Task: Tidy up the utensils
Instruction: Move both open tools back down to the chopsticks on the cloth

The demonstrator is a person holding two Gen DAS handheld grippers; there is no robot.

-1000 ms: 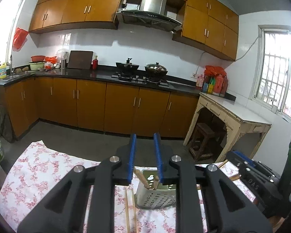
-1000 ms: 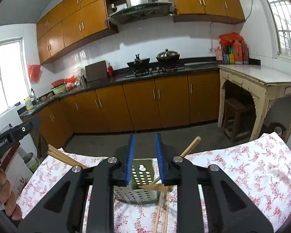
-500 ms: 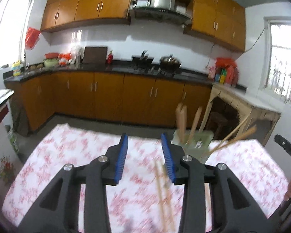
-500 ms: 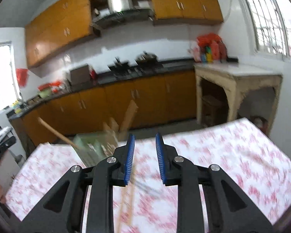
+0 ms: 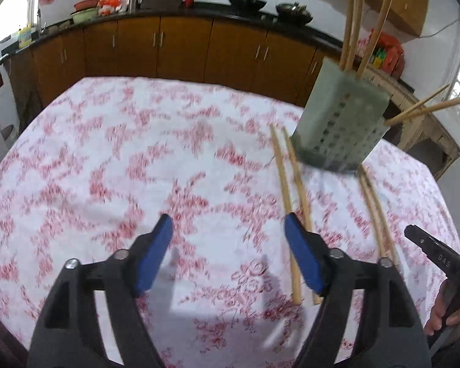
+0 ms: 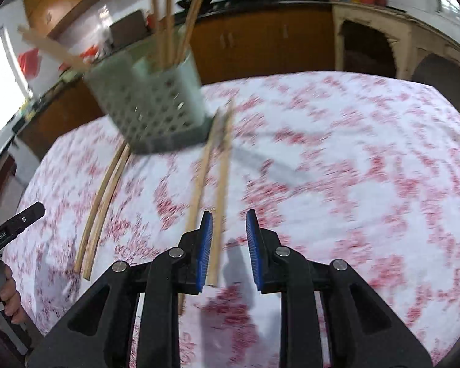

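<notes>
A grey perforated utensil holder (image 5: 340, 119) stands on the floral tablecloth (image 5: 107, 159) with several wooden chopsticks upright in it; it also shows in the right wrist view (image 6: 150, 104). Two pairs of chopsticks lie flat on the cloth: one pair (image 5: 291, 202) by my left gripper's right finger, another pair (image 5: 375, 211) further right. My left gripper (image 5: 227, 230) is wide open and empty above the cloth. My right gripper (image 6: 228, 224) is open a little and empty, just right of a chopstick pair (image 6: 211, 184). The other pair (image 6: 102, 199) lies to the left.
Kitchen cabinets (image 5: 168, 49) and a counter run behind the table. A pale side table (image 6: 414, 46) stands at the far right. The other gripper's tip shows at the frame edge in each wrist view (image 5: 429, 251) (image 6: 12, 230).
Both grippers have pitched down from facing the kitchen to facing the tablecloth and come closer to the chopsticks. My left gripper has opened wide; my right has opened slightly.
</notes>
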